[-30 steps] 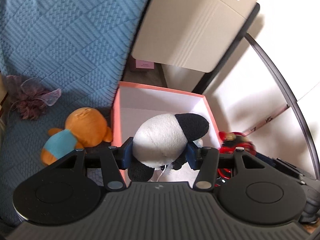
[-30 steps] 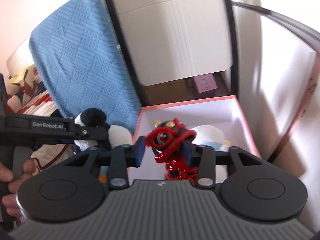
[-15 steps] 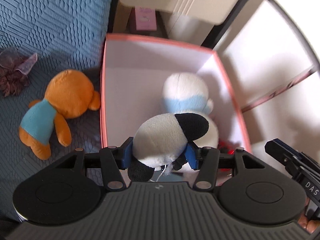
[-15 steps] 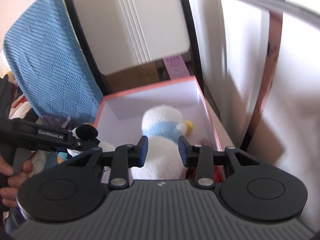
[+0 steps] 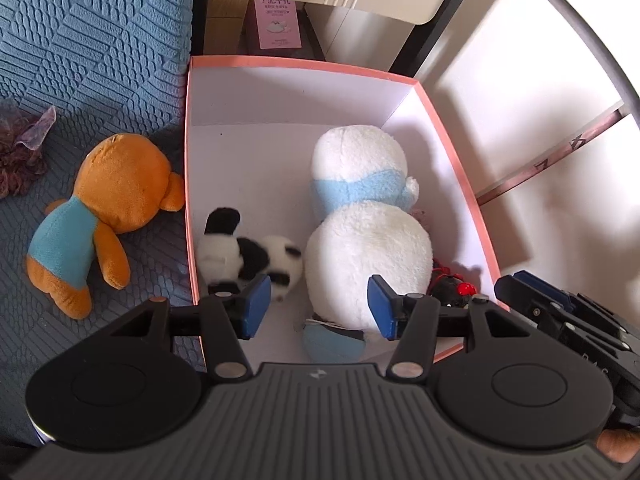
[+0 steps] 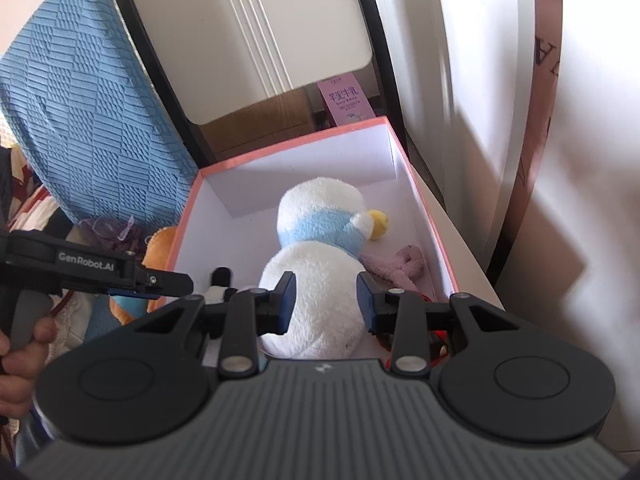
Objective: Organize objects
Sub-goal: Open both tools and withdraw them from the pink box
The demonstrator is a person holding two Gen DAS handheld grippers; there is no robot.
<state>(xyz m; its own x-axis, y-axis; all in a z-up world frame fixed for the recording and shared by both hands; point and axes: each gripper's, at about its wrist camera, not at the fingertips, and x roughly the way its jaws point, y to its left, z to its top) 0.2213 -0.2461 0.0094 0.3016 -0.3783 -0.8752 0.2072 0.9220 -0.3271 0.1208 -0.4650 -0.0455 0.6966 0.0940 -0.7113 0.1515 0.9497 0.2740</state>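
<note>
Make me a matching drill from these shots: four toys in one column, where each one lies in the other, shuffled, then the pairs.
Toys:
1. panda plush
2. orange bear
3. white duck plush
4. pink knit toy

Places:
A. on the blue cover, outside the box
B. in the box, against its left wall
C. in the box, beside its right wall
D. in the box, down its middle

Pairs: 1-B, 2-A, 3-D, 4-C

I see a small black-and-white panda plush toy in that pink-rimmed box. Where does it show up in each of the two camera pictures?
Left wrist view: the small black-and-white panda plush toy lies lower left of centre, on the box floor against the left wall.
Right wrist view: only a bit of it peeks out left of centre, behind the tool's left finger.
Shared landmark: the big white plush duck with a light-blue scarf, right beside the panda.
</note>
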